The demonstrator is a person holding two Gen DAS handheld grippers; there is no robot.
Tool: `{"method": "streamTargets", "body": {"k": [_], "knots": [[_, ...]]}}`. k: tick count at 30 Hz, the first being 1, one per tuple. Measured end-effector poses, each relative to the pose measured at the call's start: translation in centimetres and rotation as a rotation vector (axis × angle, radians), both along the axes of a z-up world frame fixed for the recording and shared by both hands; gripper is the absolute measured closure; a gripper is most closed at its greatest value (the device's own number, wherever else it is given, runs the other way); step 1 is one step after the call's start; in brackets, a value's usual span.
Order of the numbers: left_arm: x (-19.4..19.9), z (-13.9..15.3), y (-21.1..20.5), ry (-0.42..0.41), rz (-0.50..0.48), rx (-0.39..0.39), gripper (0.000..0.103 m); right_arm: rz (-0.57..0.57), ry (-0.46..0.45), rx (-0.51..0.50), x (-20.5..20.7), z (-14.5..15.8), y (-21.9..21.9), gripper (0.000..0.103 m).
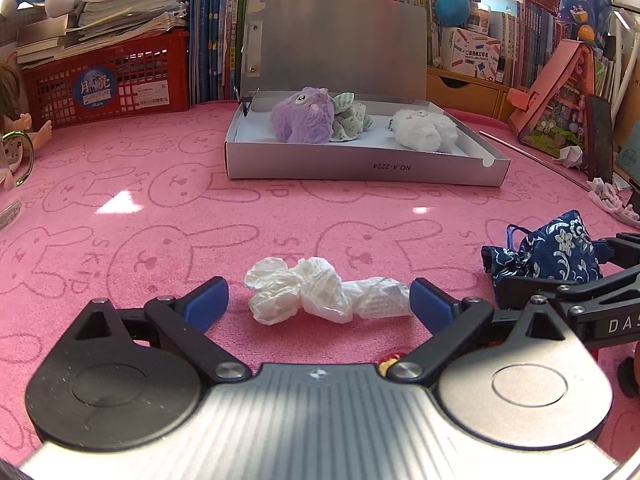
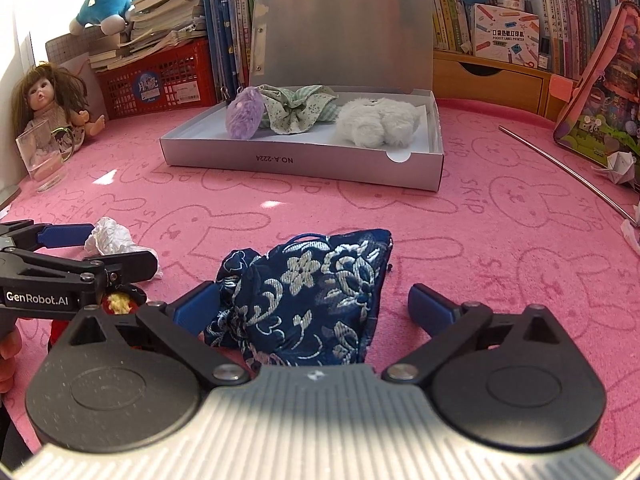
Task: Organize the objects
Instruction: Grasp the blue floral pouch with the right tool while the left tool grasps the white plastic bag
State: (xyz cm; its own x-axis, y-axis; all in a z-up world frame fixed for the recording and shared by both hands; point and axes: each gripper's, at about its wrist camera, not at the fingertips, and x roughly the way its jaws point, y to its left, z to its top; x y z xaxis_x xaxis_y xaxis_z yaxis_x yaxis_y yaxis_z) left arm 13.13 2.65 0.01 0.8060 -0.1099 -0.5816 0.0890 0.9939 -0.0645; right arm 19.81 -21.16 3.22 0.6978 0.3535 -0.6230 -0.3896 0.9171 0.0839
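I am holding my left tongs (image 1: pixel 318 298) wide open around the crumpled tissue (image 1: pixel 320 296) on the pink surface (image 1: pixel 160 208); my right tongs (image 2: pixel 314 304) are gaping around the blue pouch (image 2: pixel 304 296).

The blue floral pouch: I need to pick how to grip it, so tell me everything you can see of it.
The blue floral pouch is dark navy brocade-like fabric with silvery flowers and a thin blue cord loop at its top. It looks soft and slumped, lying on the pink mat between the open fingers of the right gripper. The near-left pad seems to touch it; the other stands clear.
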Motion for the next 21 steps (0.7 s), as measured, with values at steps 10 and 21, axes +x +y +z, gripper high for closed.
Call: {"method": "streamTargets", "body": {"k": [10, 21], "knots": [[-0.9, 0.7, -0.1, -0.022, -0.058, -0.024, 0.004, 0.028, 0.007, 0.047, 0.0, 1.0, -0.9, 0.000], [-0.2, 0.0, -0.2, 0.003, -0.036, 0.004, 0.004, 0.046, 0.005, -0.024, -0.3, 0.0, 0.0, 0.000]]}}
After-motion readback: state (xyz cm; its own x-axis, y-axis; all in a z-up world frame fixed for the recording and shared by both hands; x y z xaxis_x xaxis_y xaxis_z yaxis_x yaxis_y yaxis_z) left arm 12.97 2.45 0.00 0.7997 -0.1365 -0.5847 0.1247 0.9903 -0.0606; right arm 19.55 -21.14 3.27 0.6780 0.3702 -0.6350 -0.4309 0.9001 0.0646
